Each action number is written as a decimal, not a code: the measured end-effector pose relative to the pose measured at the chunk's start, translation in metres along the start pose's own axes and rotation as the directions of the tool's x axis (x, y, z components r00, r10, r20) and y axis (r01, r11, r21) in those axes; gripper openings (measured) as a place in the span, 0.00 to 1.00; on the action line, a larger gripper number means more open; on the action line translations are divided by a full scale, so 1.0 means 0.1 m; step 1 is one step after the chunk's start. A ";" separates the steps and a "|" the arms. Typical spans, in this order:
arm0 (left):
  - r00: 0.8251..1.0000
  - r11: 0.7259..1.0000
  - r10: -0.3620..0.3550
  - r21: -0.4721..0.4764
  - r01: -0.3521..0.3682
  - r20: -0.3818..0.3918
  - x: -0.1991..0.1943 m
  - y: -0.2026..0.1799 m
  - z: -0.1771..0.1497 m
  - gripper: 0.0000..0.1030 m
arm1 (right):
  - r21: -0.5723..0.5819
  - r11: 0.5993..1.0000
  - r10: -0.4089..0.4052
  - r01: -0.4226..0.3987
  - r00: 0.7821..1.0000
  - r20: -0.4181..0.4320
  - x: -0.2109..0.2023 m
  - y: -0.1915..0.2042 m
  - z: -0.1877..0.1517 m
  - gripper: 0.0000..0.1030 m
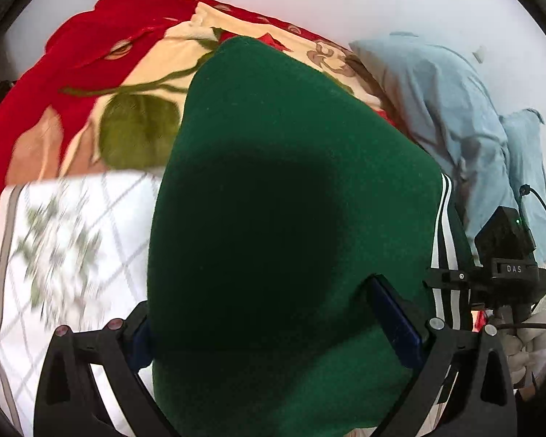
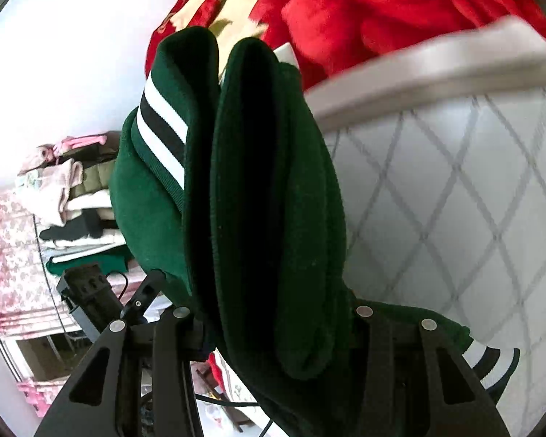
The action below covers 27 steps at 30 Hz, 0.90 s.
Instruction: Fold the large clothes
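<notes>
A dark green garment [image 1: 273, 182] with black-and-white striped trim [image 1: 444, 240] fills the left wrist view. My left gripper [image 1: 273, 331] is shut on the folded green garment, its fingers [image 1: 396, 317] on either side of the thick fold. In the right wrist view the same green garment [image 2: 273, 200] hangs in thick folds with a striped cuff [image 2: 163, 131]. My right gripper [image 2: 276, 331] is shut on the garment, with cloth bunched between the fingers. The right gripper body [image 1: 506, 255] shows at the left view's right edge, close beside the garment.
A white quilt with a grey diamond pattern [image 2: 455, 200] lies below. A red and cream floral blanket [image 1: 109, 73] is behind it. Blue pillows [image 1: 455, 109] lie at the right. A pile of folded clothes [image 2: 72, 200] stands by pink curtains [image 2: 11, 273].
</notes>
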<state>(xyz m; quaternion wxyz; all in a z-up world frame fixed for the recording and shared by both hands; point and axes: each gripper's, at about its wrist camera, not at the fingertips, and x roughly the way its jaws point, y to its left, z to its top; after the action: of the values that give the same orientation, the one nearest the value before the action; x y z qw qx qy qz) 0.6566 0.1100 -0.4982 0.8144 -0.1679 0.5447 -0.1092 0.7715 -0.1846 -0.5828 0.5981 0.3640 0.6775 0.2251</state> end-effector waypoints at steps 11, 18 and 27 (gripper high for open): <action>0.995 0.998 0.062 0.035 -0.059 -0.078 0.86 0.07 0.46 0.99 | 0.070 0.992 -0.100 0.102 0.995 -0.028 0.37 -0.34 0.93 0.50; 0.981 0.979 0.185 0.098 -0.178 -0.059 0.69 0.01 0.44 0.99 | 0.010 0.946 -0.323 0.323 0.944 0.072 0.28 -0.27 0.63 0.77; 0.885 0.875 0.465 0.140 -0.463 0.019 0.07 -0.18 0.09 0.99 | -0.061 0.702 -0.670 0.710 0.687 0.281 0.06 0.41 -0.19 0.90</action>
<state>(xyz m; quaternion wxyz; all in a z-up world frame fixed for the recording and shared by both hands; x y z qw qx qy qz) 0.6680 0.0922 -0.4934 0.8225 0.0263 0.5660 0.0498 0.7622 -0.1515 -0.5533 0.7432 0.0550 0.6668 -0.0073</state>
